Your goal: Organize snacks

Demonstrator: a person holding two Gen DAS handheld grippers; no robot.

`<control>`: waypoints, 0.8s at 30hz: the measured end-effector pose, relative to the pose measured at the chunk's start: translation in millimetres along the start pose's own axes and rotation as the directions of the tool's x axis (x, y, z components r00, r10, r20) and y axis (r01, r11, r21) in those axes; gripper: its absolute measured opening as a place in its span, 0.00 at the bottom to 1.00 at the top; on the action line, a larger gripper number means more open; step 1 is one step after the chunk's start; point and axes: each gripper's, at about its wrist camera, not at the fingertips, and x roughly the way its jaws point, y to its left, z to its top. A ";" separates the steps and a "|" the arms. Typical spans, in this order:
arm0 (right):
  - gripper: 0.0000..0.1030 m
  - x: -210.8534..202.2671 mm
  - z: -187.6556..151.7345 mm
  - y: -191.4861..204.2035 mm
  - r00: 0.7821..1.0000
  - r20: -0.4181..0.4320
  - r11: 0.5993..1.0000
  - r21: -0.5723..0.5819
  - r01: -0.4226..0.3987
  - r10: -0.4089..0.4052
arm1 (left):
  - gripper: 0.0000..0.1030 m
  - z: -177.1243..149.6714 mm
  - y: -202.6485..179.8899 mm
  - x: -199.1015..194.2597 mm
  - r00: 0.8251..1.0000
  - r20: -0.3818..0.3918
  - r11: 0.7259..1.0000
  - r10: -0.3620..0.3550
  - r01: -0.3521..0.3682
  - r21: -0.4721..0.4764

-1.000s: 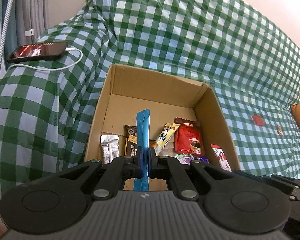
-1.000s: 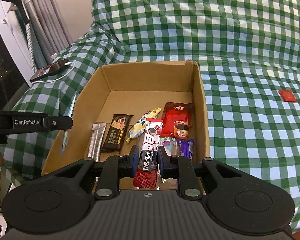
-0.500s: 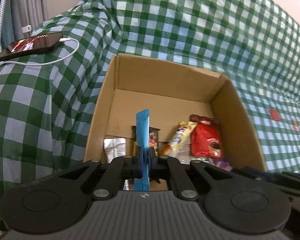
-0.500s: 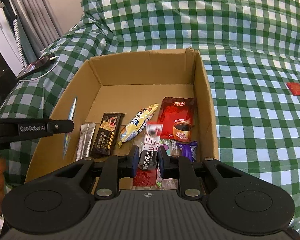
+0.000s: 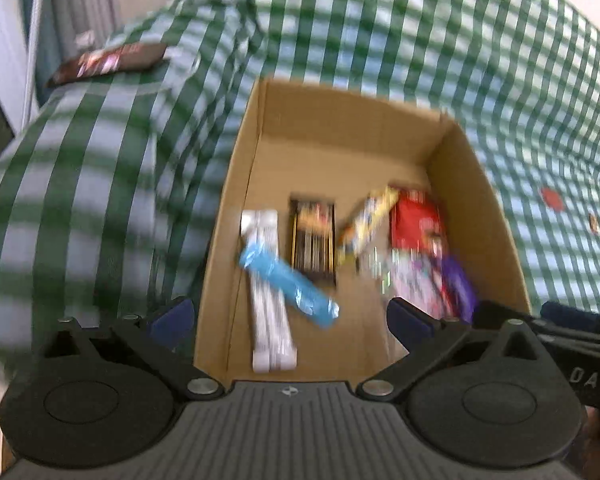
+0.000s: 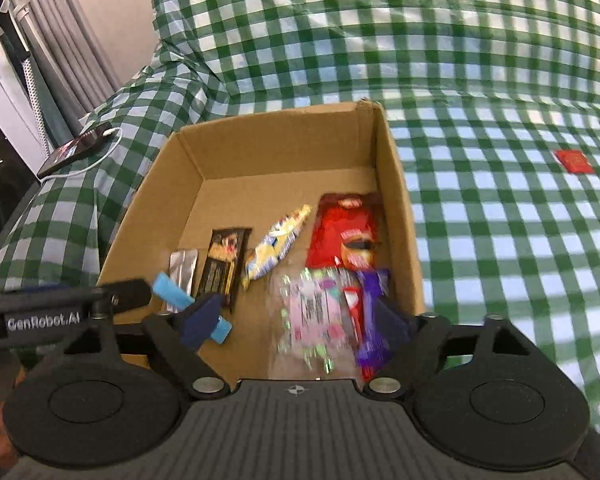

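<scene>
An open cardboard box sits on a green checked cloth. My left gripper hangs over its near left part, its jaws opening wide with nothing pressed between them. A blue packet lies loose below, slanted across a silver packet. My right gripper is over the near right part, its jaws opening too. A red Nescafe stick lies free between a pink packet and a purple one. The left wrist view is blurred.
Also in the box are a dark chocolate bar, a yellow packet and a red coffee bag. A phone on a white cable lies at the far left. A small red sachet lies on the cloth to the right.
Both grippers went from shut to wide open. The blue packet dropped from the left one onto the silver packet. The red stick dropped from the right one into the pile.
</scene>
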 end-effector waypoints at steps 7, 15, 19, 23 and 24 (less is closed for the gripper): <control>0.96 -57.6 -45.1 14.1 0.999 0.049 0.996 -0.084 0.027 -0.023 | 1.00 -53.0 1.6 -38.4 0.999 -0.017 0.999 0.041 -0.041 -0.013; 1.00 -109.5 -73.5 35.1 0.986 0.166 0.974 -0.217 0.064 -0.027 | 1.00 -74.9 -1.0 -76.5 0.997 0.048 0.998 0.059 -0.058 -0.011; 1.00 -126.7 -79.2 34.2 0.979 0.201 0.975 -0.211 0.067 -0.024 | 1.00 -79.9 -4.1 -92.7 0.994 0.079 0.997 0.074 -0.075 0.000; 1.00 -140.0 -84.3 30.0 0.974 0.226 0.982 -0.180 0.062 -0.020 | 1.00 -85.5 -7.6 -106.6 0.991 0.114 0.997 0.073 -0.074 0.006; 1.00 -142.7 -85.6 29.0 0.973 0.230 0.983 -0.173 0.060 -0.019 | 1.00 -87.1 -8.4 -109.8 0.990 0.121 0.997 0.072 -0.073 0.009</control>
